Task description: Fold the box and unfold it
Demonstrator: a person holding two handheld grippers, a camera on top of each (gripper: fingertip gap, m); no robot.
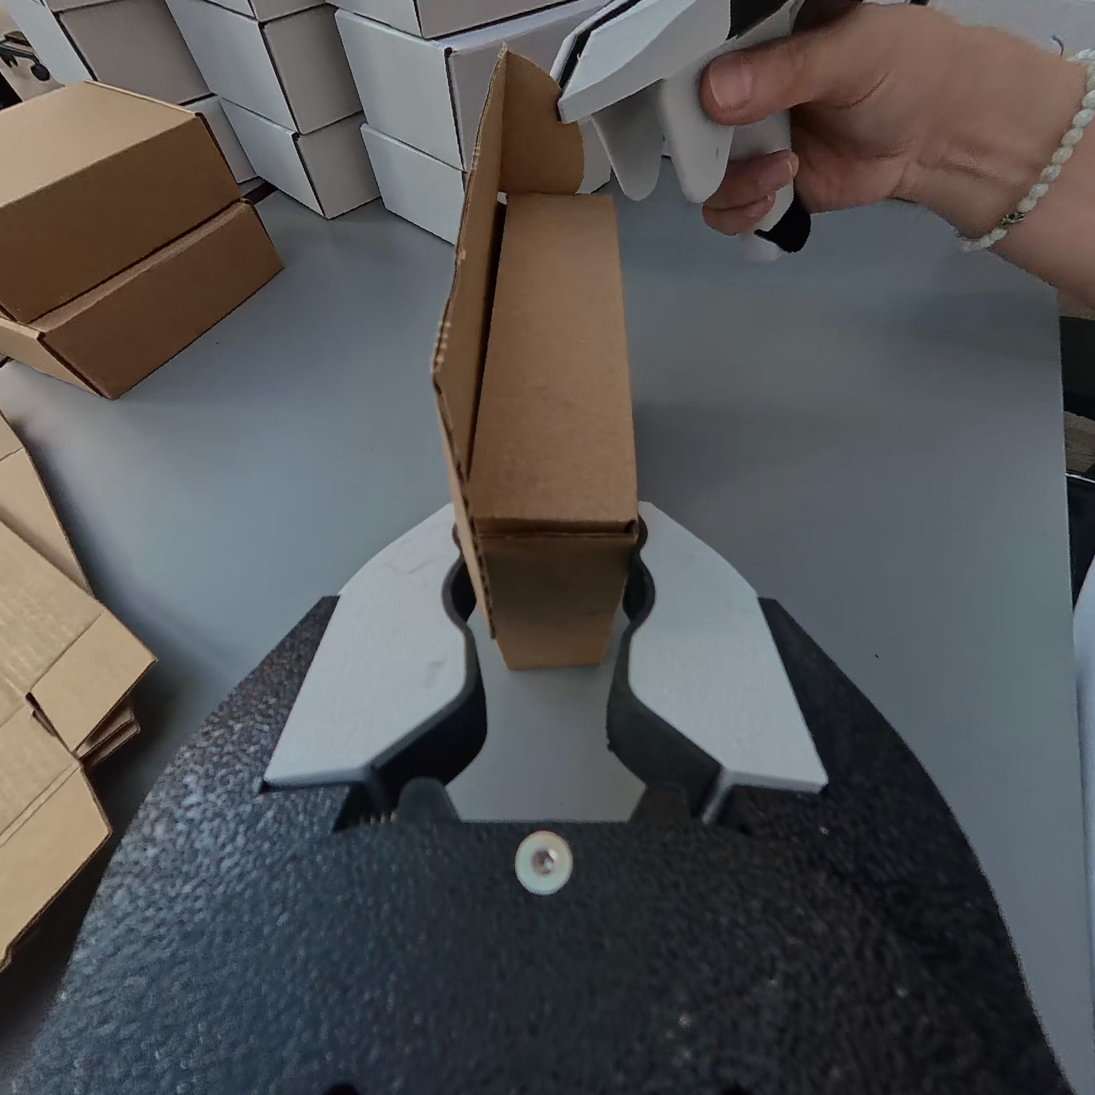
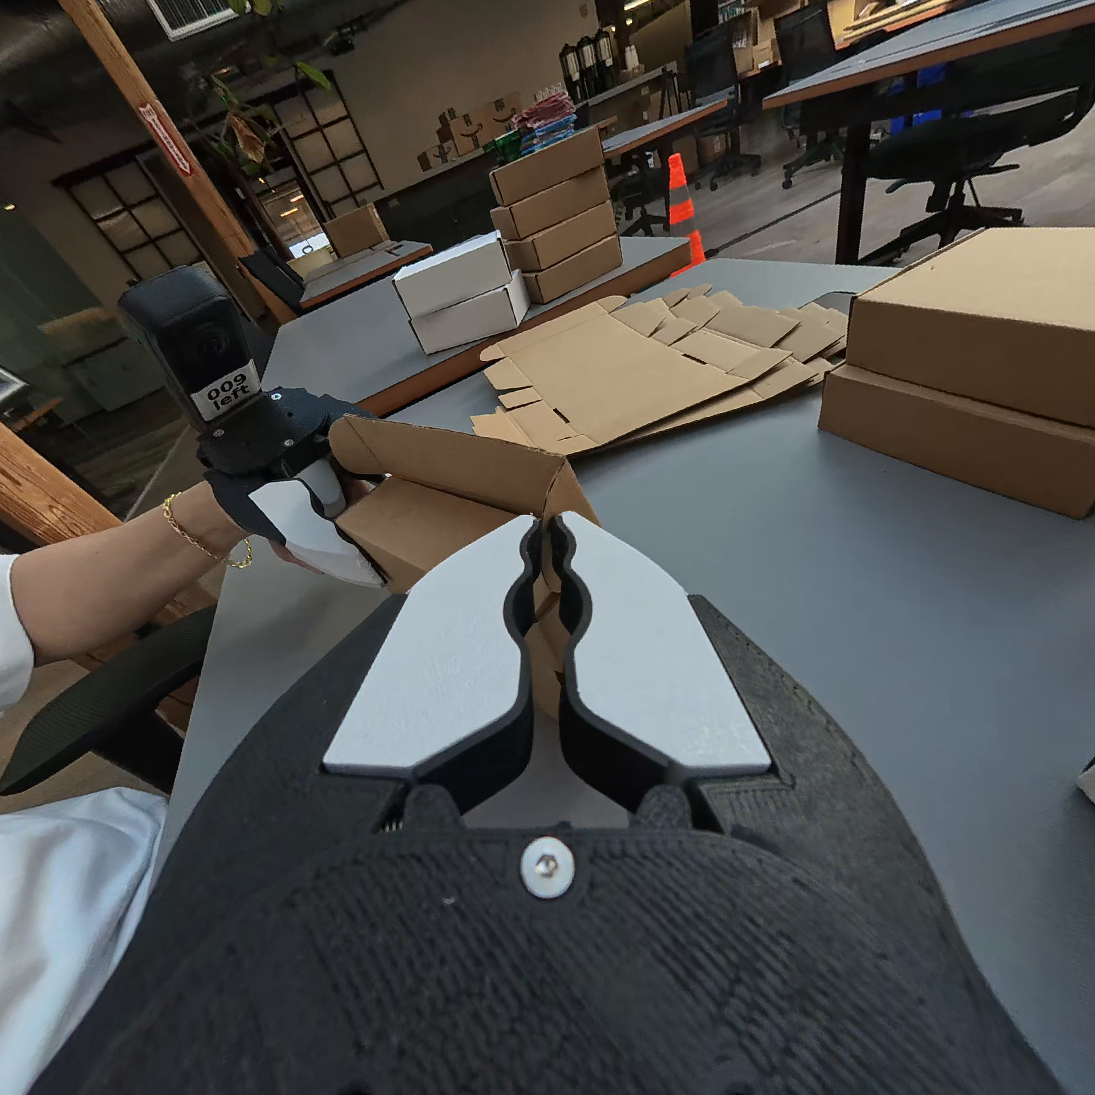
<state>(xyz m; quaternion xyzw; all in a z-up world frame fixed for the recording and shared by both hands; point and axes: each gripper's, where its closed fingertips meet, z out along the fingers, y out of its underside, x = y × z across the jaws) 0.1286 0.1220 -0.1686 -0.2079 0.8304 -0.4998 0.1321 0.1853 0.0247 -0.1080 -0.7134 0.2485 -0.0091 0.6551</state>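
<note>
A brown cardboard box (image 1: 551,367) stands on edge above the grey table (image 1: 829,474). My left gripper (image 1: 548,524) is shut on its near end. The lid (image 1: 474,284) stands slightly open along the box's left side. My right gripper (image 1: 578,127) pinches the lid's rounded flap (image 1: 533,136) at the far end. In the right wrist view my right gripper (image 2: 546,522) is shut on that flap, with the lid (image 2: 450,456) lifted off the box body (image 2: 426,527). The left gripper (image 2: 349,521) holds the box's far end there.
Two folded brown boxes (image 1: 118,237) are stacked at the left, white boxes (image 1: 355,89) at the back, and flat blanks (image 1: 47,652) at the near left. In the right wrist view, flat blanks (image 2: 652,367) and two brown boxes (image 2: 977,355) lie beyond.
</note>
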